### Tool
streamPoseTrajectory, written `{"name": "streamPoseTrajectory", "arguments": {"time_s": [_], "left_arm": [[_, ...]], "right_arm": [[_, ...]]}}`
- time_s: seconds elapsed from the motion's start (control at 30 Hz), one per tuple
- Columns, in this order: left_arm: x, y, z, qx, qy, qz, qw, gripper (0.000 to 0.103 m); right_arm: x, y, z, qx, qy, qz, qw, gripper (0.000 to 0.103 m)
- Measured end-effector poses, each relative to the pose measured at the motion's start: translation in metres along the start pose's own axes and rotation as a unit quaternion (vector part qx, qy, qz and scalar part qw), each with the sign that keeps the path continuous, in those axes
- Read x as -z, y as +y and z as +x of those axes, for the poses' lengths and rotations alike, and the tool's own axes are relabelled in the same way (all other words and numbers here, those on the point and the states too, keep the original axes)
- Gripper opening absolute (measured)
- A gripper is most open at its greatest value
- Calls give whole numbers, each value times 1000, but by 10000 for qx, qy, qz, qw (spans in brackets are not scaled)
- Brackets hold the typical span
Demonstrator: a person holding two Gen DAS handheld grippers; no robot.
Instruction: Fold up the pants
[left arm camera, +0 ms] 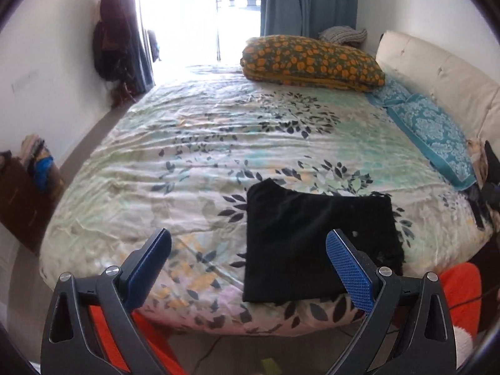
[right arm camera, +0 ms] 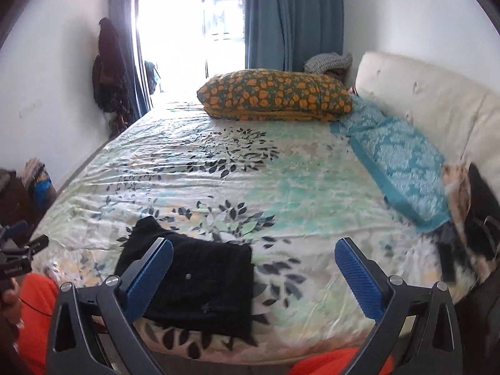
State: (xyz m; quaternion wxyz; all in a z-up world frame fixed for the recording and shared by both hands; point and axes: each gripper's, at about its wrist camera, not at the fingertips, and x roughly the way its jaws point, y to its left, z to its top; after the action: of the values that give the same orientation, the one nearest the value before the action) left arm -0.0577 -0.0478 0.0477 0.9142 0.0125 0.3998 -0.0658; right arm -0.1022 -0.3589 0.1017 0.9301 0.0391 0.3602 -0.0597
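The black pants (left arm camera: pixel 315 240) lie folded into a flat rectangle near the front edge of the bed (left arm camera: pixel 218 143). They also show in the right wrist view (right arm camera: pixel 200 278). My left gripper (left arm camera: pixel 250 243) is open and empty, held back from the bed edge, with its right finger (left arm camera: pixel 350 268) over the pants' right part. My right gripper (right arm camera: pixel 254 253) is open and empty, with its left finger (right arm camera: pixel 150 268) over the pants' left part. The left gripper shows at the left edge of the right wrist view (right arm camera: pixel 18 250).
A floral sheet covers the bed. An orange-flowered pillow (left arm camera: pixel 312 62) and a teal pillow (left arm camera: pixel 428 131) lie at the back right by a cream headboard (left arm camera: pixel 437 75). Dark clothes (right arm camera: pixel 475 218) lie at the bed's right edge. A brown box of clothes (left arm camera: pixel 28 187) stands on the left.
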Motion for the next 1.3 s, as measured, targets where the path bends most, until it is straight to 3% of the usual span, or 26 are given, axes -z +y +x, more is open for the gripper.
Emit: {"name": "streamPoseTrajectory", "arguments": {"time_s": [0.1,0.2,0.47,0.6,0.77,1.3], "left_arm": [[18,-14,8,95,261,43,9996,100],[33,-25,10,155,462,178,9987,100],[35,-33,-1,-270,516,349,9977,100],[30,-30,-6,-377,525,311,9974,100],[32,-33,-2,-377,723,317,9962,100],[36,-32,5,-352,960,291,9943,100]], "right_arm": [[58,22,13,-182,342,695,9968,102],[95,43,25,-501,927,776,9914,102],[88,57,6,106,968,-124,9952,102],[81,68,-3,104,1057,-285,9939,102],[78,88,-7,251,847,-600,9943,102],[78,95,-5,272,833,-609,9943,102]]}}
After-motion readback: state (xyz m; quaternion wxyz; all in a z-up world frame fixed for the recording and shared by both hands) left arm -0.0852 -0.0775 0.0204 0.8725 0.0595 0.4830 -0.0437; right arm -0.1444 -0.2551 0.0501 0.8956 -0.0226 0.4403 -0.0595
